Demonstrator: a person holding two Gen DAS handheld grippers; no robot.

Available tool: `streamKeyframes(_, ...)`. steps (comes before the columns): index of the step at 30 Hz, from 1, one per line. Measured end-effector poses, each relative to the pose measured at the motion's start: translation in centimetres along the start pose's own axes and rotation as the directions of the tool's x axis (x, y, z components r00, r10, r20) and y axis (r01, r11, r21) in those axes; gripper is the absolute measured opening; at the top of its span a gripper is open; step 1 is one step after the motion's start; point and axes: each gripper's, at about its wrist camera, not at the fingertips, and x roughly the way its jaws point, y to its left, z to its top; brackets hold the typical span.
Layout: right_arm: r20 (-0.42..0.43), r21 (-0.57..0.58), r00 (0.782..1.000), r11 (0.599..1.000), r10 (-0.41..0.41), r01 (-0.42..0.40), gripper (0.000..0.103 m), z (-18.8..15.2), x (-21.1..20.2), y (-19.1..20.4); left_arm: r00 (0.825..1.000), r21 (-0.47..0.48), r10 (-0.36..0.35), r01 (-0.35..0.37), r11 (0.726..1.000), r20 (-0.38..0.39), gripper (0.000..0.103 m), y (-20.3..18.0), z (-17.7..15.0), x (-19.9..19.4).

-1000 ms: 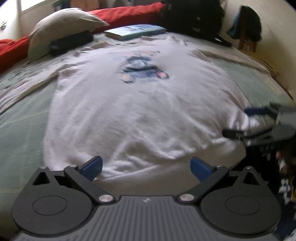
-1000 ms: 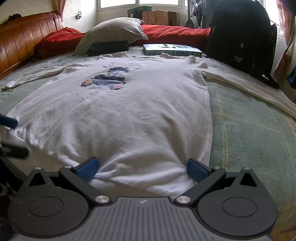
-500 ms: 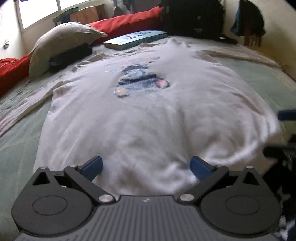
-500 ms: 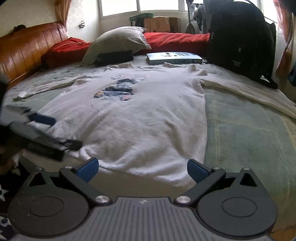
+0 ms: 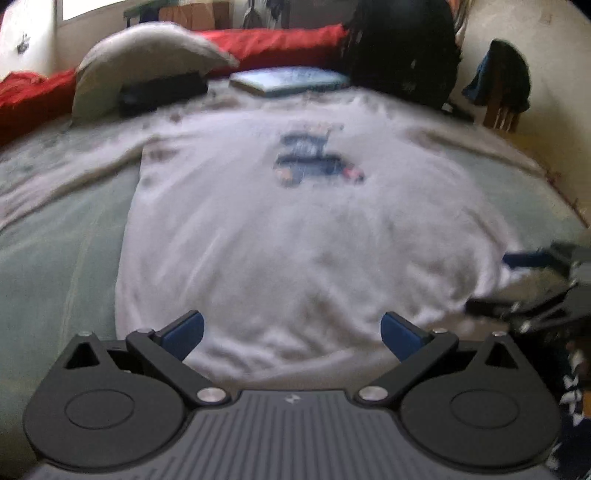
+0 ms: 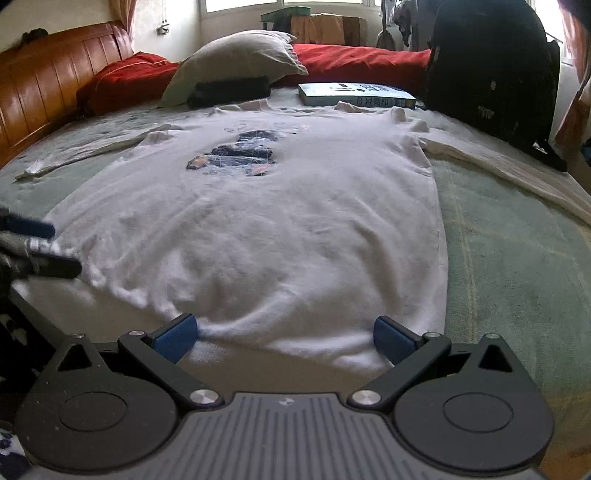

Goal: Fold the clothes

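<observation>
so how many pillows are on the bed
1: a beige pillow at the head of the bed, partly lying on a folded black item. The red bedding behind could hide more.

A green bedspread (image 6: 517, 266) covers a bed with a wooden headboard (image 6: 40, 85). At its far edge, a pale pillow (image 6: 240, 55) rests on a folded black item (image 6: 229, 90), beside a red quilt (image 6: 354, 62). A blue book (image 6: 354, 95) lies flat near a black backpack (image 6: 491, 70). Windows (image 6: 277, 3) admit daylight behind.
</observation>
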Motion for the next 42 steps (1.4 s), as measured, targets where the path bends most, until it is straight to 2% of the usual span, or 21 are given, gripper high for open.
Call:
streamKeyframes(1,-0.004,-0.003,1.0,1.0,-0.004,0.004,0.103,-0.1,0.1,0.1,1.0,-0.004,0.004,-0.004,1.0,0.003,0.102,0.1,0.2,0.3)
streamKeyframes(4,-0.004,-0.014,1.0,1.0,-0.008,0.008,0.103,-0.2,0.1,0.2,0.998,-0.046,0.022,-0.025,0.999,-0.062,0.102,0.8,-0.2,1.8)
streamKeyframes(8,-0.004,-0.032,1.0,0.999,-0.01,0.01,0.103,-0.4,0.1,0.3,0.999,-0.02,0.007,-0.008,1.0,-0.048,0.102,1.0,-0.8,1.0)
streamKeyframes(10,-0.005,-0.035,1.0,0.999,-0.014,0.014,0.103,-0.4,0.2,0.4,1.0,-0.044,-0.024,0.023,0.999,-0.019,0.102,1.9,0.0,0.4)
streamKeyframes(12,-0.005,-0.035,1.0,0.999,-0.017,0.017,0.103,-0.4,0.1,0.4,0.999,-0.069,-0.024,0.026,0.997,0.032,0.102,3.1,1.1,0.2)
streamKeyframes(14,-0.003,-0.027,1.0,0.999,-0.018,0.018,0.103,-0.4,0.0,0.4,0.998,-0.104,-0.033,0.038,0.994,0.051,0.102,4.3,1.7,1.1)
streamKeyframes(16,-0.004,-0.016,1.0,1.0,-0.015,0.015,0.103,-0.4,-0.3,0.4,0.999,-0.177,-0.04,0.043,0.983,0.022,0.102,6.4,2.0,3.1)
streamKeyframes(20,0.008,0.006,1.0,1.0,-0.002,0.002,0.103,-0.5,-0.9,0.1,1.0,-0.233,-0.025,0.029,0.972,0.017,0.101,8.5,3.0,3.9)
streamKeyframes(24,0.022,0.04,0.999,0.999,0.024,-0.025,0.103,-0.3,-1.2,0.0,0.999,-0.19,-0.039,0.045,0.981,0.037,0.101,8.6,5.7,3.7)
streamKeyframes(27,0.028,0.055,0.999,0.998,0.043,-0.044,0.103,0.0,-1.2,0.1,0.996,-0.22,-0.085,0.084,0.972,0.005,0.102,9.6,7.2,6.1)
streamKeyframes(29,0.038,0.063,0.998,0.997,0.045,-0.047,0.103,0.0,-1.4,-0.1,0.998,-0.25,-0.054,0.045,0.967,-0.031,0.101,10.6,7.6,8.0)
streamKeyframes(31,0.048,0.071,0.998,0.996,0.047,-0.05,0.103,0.1,-1.6,-0.2,0.998,-0.28,-0.064,0.053,0.959,-0.029,0.101,11.6,7.7,9.0)
streamKeyframes(35,0.069,0.086,0.996,0.995,0.05,-0.056,0.103,0.2,-2.0,-0.5,1.0,-0.28,-0.014,0.012,0.96,-0.004,0.101,11.4,8.4,6.4)
streamKeyframes(39,0.058,0.109,0.995,0.991,0.076,-0.082,0.103,0.2,-1.4,-0.7,0.995,-0.212,-0.098,0.096,0.973,-0.002,0.101,9.6,7.1,2.8)
streamKeyframes(42,0.044,0.105,0.996,0.992,0.072,-0.077,0.103,-0.1,-0.6,-0.6,0.979,-0.182,-0.196,0.185,0.966,-0.046,0.102,7.8,4.6,1.5)
